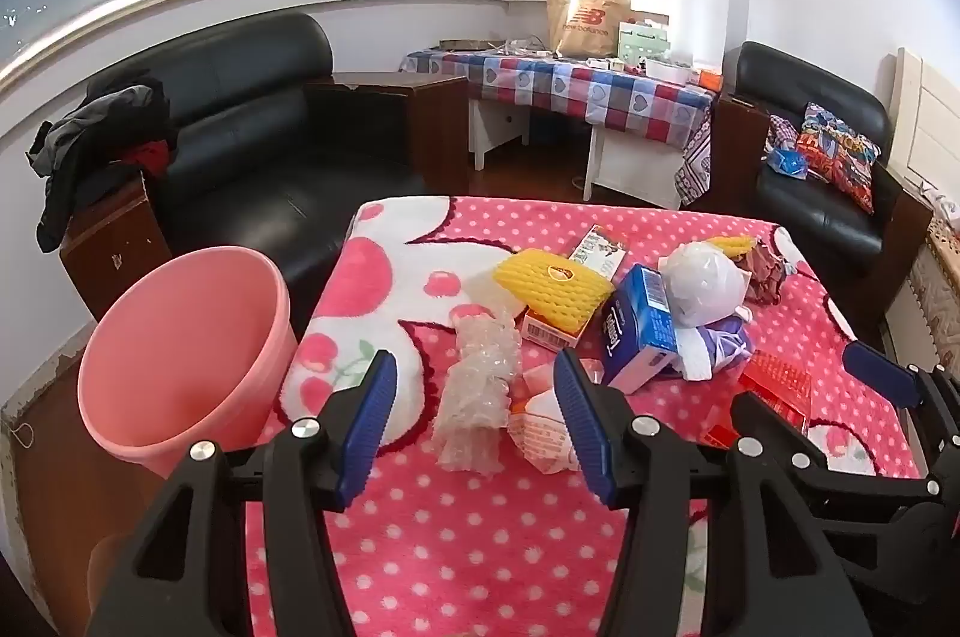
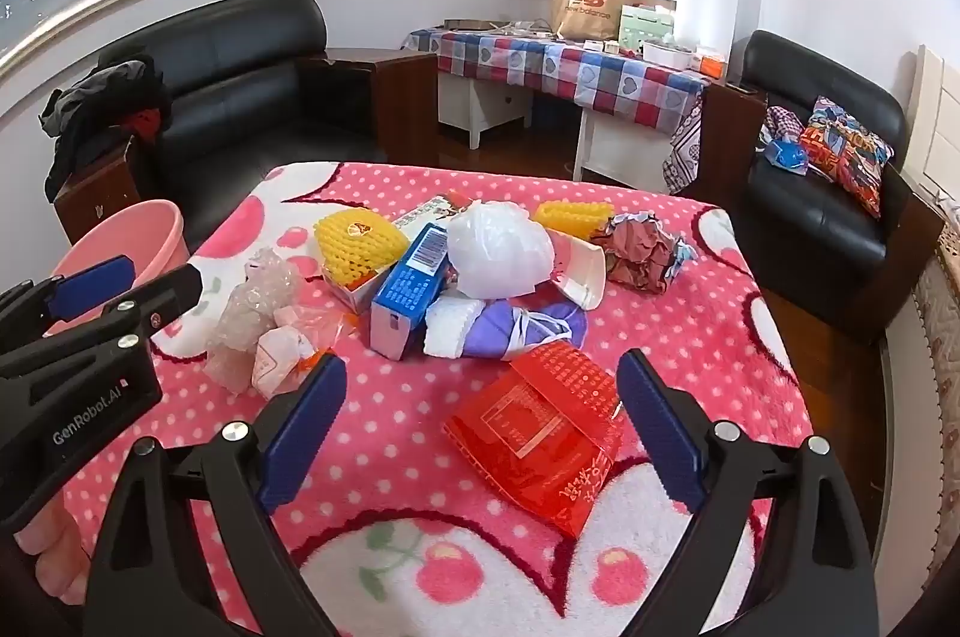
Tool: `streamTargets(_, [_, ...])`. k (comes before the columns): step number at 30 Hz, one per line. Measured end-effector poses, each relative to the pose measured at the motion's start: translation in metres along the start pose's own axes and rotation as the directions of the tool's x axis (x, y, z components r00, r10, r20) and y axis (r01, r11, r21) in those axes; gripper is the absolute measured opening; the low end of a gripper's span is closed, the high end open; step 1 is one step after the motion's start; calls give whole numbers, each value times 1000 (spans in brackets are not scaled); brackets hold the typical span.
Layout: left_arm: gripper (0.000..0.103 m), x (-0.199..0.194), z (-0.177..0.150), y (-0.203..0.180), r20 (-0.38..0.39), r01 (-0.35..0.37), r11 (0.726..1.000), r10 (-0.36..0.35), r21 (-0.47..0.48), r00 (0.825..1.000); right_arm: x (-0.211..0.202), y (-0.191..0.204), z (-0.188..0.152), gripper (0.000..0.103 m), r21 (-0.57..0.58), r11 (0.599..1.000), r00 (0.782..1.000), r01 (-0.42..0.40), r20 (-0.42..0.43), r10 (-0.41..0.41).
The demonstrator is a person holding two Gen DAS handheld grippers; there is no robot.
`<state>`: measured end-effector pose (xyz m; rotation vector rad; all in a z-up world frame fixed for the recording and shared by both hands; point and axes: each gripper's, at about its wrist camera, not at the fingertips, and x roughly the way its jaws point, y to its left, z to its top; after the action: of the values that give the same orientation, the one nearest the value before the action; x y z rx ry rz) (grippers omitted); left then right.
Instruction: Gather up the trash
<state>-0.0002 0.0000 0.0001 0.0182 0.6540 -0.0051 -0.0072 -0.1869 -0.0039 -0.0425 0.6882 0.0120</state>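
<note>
Trash lies in a heap on a table covered by a pink dotted blanket (image 1: 480,547). My left gripper (image 1: 477,424) is open above clear bubble wrap (image 1: 477,385) and a small crumpled white-orange packet (image 1: 540,427). My right gripper (image 2: 480,433) is open around a red plastic packet (image 2: 540,433), not touching it. Behind lie a blue box (image 2: 411,286), yellow foam nets (image 2: 351,238), a white plastic bag (image 2: 498,247), a purple-white wrapper (image 2: 510,328) and crumpled paper (image 2: 639,250). A pink bin (image 1: 180,355) stands at the table's left.
Black sofas stand behind left (image 1: 252,120) and right (image 1: 816,169). A checked-cloth table (image 1: 588,90) with a paper bag stands at the back. The right gripper also shows at the right of the left wrist view (image 1: 840,397).
</note>
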Motion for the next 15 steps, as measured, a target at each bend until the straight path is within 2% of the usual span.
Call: streamTargets(15, [55,0,0,0,-1,-1,1000,1,-3,1000,-1,3,-1,92,-4,1000,1000,2,-2,-2])
